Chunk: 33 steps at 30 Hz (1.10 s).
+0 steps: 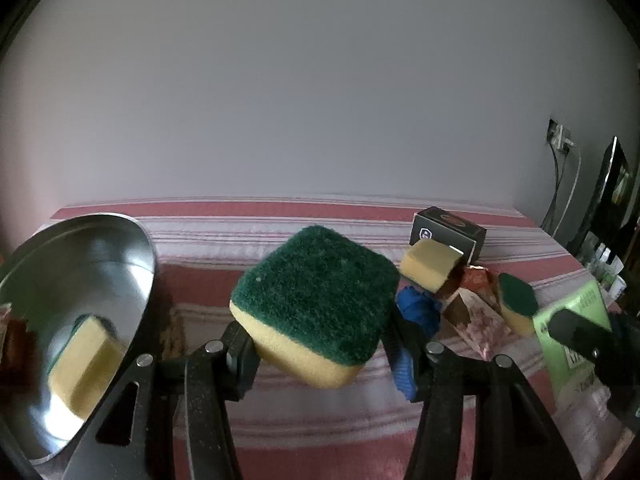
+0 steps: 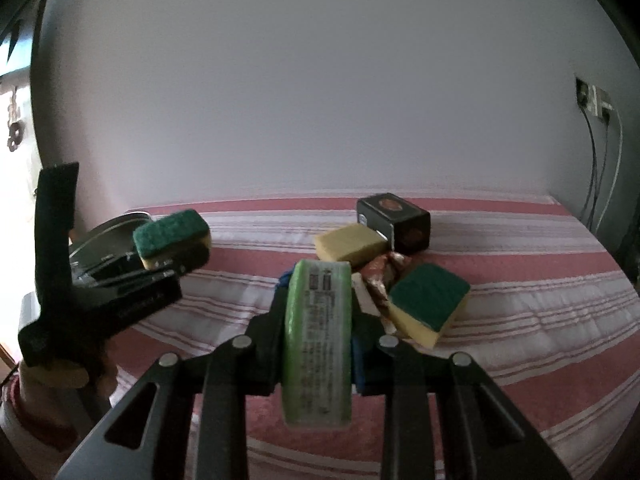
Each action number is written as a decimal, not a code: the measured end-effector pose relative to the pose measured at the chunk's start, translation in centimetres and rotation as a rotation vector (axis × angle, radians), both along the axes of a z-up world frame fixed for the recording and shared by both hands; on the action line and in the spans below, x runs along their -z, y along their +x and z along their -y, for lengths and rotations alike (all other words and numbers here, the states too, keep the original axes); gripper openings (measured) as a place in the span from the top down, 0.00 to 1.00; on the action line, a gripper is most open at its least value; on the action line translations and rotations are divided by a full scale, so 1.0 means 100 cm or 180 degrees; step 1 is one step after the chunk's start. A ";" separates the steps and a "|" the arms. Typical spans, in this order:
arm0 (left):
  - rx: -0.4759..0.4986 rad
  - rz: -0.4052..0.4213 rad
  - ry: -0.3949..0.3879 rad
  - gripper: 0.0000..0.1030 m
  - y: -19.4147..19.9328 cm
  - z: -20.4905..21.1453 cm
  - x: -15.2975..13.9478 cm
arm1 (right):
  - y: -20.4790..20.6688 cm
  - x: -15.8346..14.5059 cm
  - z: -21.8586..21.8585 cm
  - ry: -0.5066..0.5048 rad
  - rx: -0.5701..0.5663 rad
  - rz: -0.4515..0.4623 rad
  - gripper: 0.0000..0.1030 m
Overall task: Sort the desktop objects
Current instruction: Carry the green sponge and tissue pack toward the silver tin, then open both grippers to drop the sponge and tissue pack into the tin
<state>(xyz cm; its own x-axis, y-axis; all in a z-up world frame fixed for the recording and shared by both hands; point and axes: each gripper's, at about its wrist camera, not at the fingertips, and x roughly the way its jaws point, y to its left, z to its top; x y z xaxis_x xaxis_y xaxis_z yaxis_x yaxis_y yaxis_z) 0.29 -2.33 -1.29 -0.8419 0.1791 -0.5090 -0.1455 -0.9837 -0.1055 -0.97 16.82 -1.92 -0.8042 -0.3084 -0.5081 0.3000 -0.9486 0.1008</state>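
My left gripper (image 1: 320,344) is shut on a green-and-yellow sponge (image 1: 316,300), held above the striped cloth beside a steel bowl (image 1: 120,248). In the right wrist view the left gripper (image 2: 172,256) holds that sponge (image 2: 172,236) by the bowl (image 2: 108,228). My right gripper (image 2: 316,340) is shut on a green packet (image 2: 318,344), standing on edge between the jaws. The packet also shows in the left wrist view (image 1: 576,336). A pile holds two more sponges (image 2: 350,242) (image 2: 430,302), a black box (image 2: 394,220), a brown wrapper (image 2: 378,274) and a blue thing (image 1: 418,310).
A red and white striped cloth (image 2: 520,320) covers the table, with a plain wall behind. Cables and a wall socket (image 2: 592,96) are at the far right. Dark objects (image 1: 608,208) stand off the table's right edge.
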 end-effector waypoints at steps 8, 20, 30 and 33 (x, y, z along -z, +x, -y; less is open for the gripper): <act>-0.0083 -0.0264 -0.0022 0.46 0.037 0.021 -0.017 | 0.005 -0.012 0.033 0.0002 -0.0268 -0.0117 0.75; -0.0807 -0.0324 -0.0030 0.45 0.047 0.105 -0.038 | 0.004 -0.032 0.126 -0.0049 -0.0904 -0.0289 0.75; -0.1543 -0.0145 -0.0184 0.45 0.036 0.180 -0.035 | -0.011 -0.037 0.208 -0.0221 -0.1386 -0.0271 0.75; -0.1703 -0.0060 -0.0234 0.45 0.034 0.200 -0.032 | -0.020 -0.036 0.227 -0.0254 -0.1448 -0.0246 0.75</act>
